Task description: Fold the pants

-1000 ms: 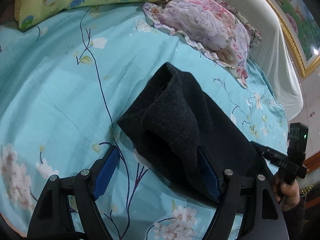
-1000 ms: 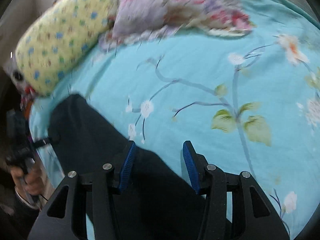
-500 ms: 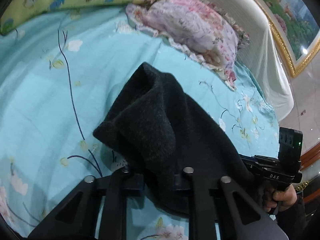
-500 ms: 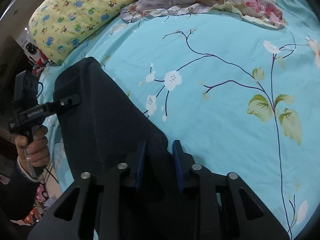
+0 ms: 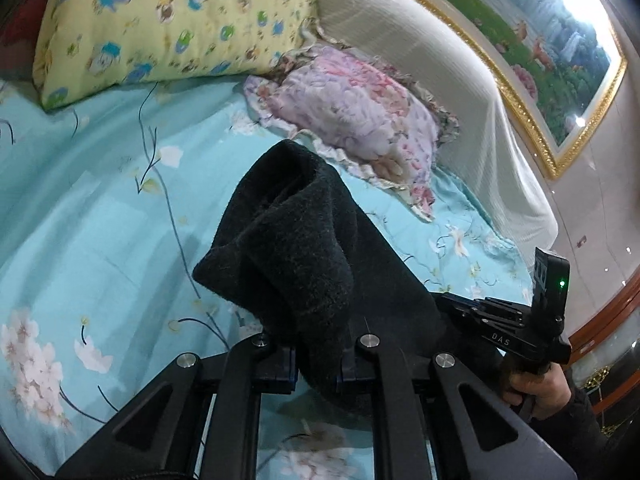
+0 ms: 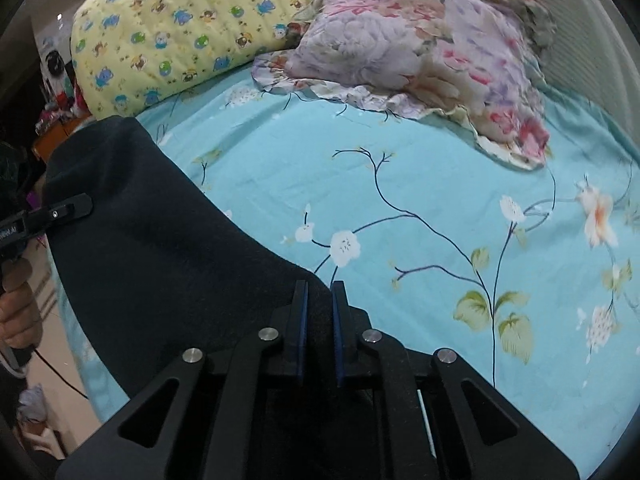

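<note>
Here, pants [image 5: 304, 248] (dark) on bedsheet [image 5: 100, 200]

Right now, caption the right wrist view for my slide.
Right hand-held gripper clamps black pants over a floral turquoise bedsheet.

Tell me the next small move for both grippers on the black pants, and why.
Probably carry both held ends toward the pillows to fold: the left gripper and right gripper are each shut on the black fleecy pants, raised off the turquoise floral bedsheet.

A wide stretch of bare floral bedsheet [image 6: 400, 184] lies clear ahead. Beyond it, a yellow pillow [image 6: 180, 28] and a pink floral pillow [image 6: 420, 52] block the bed's head.
</note>
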{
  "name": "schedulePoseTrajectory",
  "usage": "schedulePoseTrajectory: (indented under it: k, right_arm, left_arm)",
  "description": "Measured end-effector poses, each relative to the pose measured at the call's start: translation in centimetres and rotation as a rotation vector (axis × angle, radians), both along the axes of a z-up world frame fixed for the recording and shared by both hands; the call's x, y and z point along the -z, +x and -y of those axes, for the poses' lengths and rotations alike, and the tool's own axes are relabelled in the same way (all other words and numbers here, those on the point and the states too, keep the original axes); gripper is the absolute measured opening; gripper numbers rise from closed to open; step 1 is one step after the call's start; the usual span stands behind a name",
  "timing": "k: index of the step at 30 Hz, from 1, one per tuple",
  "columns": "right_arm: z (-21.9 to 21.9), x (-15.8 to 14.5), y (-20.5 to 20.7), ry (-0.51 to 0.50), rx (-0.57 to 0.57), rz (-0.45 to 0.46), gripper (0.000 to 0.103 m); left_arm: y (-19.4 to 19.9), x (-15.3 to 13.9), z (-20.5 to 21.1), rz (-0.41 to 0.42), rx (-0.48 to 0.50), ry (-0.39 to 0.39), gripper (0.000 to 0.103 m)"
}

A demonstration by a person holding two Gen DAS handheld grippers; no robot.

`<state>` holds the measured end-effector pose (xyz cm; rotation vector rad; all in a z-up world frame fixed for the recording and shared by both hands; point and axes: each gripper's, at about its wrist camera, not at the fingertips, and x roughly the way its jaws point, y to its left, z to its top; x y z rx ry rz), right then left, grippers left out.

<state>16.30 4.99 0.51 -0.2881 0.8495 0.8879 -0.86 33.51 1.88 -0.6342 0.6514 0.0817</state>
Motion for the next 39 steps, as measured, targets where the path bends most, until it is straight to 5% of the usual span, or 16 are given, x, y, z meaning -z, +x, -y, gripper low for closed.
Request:
schedulePoseTrajectory:
  k: [6, 9, 16, 20, 26, 39]
  right_arm:
    - [-0.6, 1.9, 0.2, -0.032, 0.05, -0.01, 0.012]
    - [-0.3, 2.0, 0.3, -0.033, 0.094, -0.009, 0.022]
    - [4.4, -0.8, -1.1, 0.088, 0.225, -0.022, 0.043]
    - [7.8, -1.5, -3.5, 0.153, 0.264, -0.039, 0.044]
    - [13.2, -1.0, -7.4, 0.207, 0.321, -0.076, 0.045]
    - [22.4, 1.1, -13.2, 0.234, 0.506, -0.117, 0.045]
  left_arm:
    - [0.6, 2.6, -0.4, -0.092, -0.008, 0.025, 0.018]
    - [0.0, 2.9, -1.1, -0.118, -0.03, -0.002, 0.024]
    - [-2.3, 0.1, -0.3, -0.098, -0.082, 0.094, 0.038]
    - [-2.8, -2.2, 1.1, -0.045, -0.061, 0.107, 0.046]
    - [-0.5, -3.8, 6.1, -0.017, 0.076, 0.137, 0.049]
    - [5.4, -2.5, 19.5, -0.071, 0.398, 0.145, 0.058]
